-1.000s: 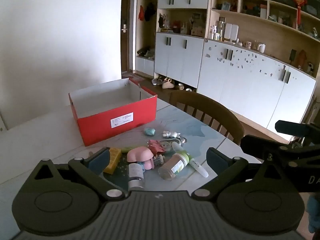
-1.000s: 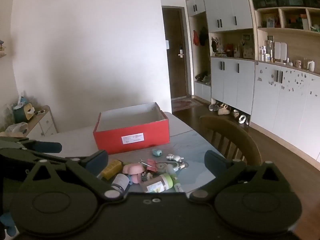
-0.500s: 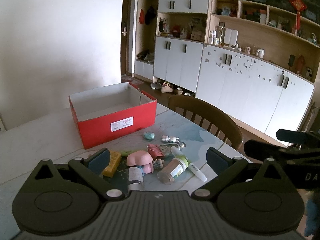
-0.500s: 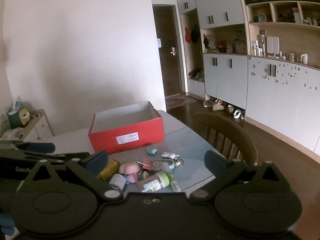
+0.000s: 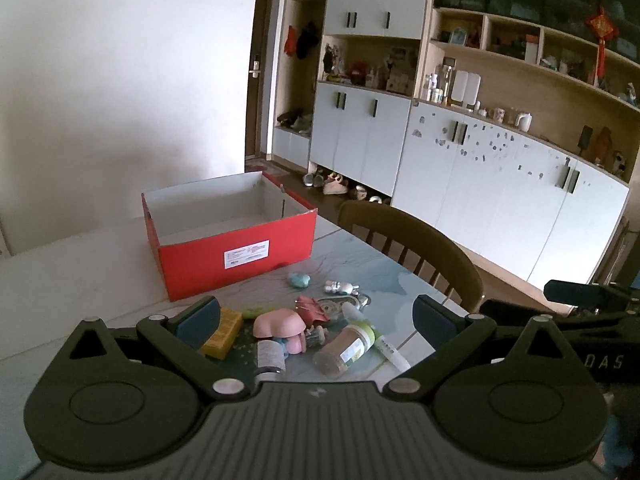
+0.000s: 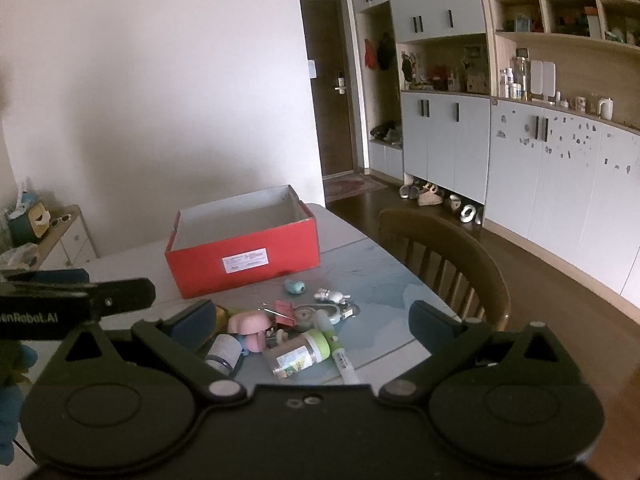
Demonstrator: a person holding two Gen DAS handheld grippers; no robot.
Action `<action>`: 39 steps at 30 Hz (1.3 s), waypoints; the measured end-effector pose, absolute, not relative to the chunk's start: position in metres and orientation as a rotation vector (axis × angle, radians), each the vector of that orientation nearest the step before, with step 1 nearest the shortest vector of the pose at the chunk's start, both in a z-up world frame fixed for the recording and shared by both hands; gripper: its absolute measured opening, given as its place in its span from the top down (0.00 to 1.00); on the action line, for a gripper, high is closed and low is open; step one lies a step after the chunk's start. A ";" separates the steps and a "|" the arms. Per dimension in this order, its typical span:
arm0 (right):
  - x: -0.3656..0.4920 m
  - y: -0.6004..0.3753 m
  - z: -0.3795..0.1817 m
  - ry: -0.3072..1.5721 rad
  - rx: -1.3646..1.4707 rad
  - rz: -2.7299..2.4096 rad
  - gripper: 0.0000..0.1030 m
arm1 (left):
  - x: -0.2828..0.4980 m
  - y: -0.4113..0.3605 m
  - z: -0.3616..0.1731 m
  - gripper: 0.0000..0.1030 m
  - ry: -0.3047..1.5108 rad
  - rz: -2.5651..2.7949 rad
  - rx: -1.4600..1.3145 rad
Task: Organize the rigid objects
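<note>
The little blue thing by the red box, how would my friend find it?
Find the red box on the table. Just in front of its right end lies a small teal lump, apart from the main pile. It is the only teal piece, and nothing touches it.

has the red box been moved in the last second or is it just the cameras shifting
No. The red box keeps the same place on the table relative to the teal toy and the clutter pile; only its position in frame drifts, so the cameras moved.

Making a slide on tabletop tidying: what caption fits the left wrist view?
Open left gripper above cluttered small objects, with the open red box beyond on the table.
</note>
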State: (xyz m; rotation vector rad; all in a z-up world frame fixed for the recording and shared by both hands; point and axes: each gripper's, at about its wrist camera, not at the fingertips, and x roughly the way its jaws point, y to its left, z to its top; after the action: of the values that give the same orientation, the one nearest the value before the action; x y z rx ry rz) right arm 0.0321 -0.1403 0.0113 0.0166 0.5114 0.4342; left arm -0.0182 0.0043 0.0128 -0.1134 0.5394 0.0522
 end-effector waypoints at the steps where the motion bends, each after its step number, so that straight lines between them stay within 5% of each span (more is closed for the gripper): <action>1: 0.032 -0.141 0.011 0.512 0.019 0.436 0.00 | -0.018 0.004 0.013 0.00 0.540 0.053 -0.114; 25: 0.047 -0.132 0.009 0.540 -0.026 0.492 0.03 | 0.005 0.020 -0.010 0.00 0.630 0.092 -0.204; 39: 0.128 -0.111 -0.054 0.723 -0.110 0.598 0.09 | 0.069 0.080 -0.063 0.00 0.709 0.213 -0.195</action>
State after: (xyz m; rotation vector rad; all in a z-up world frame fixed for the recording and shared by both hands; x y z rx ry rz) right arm 0.1285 -0.1108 -0.0540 -0.1097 0.7230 0.5985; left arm 0.0695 0.0800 -0.0626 -0.1946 0.7092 0.2130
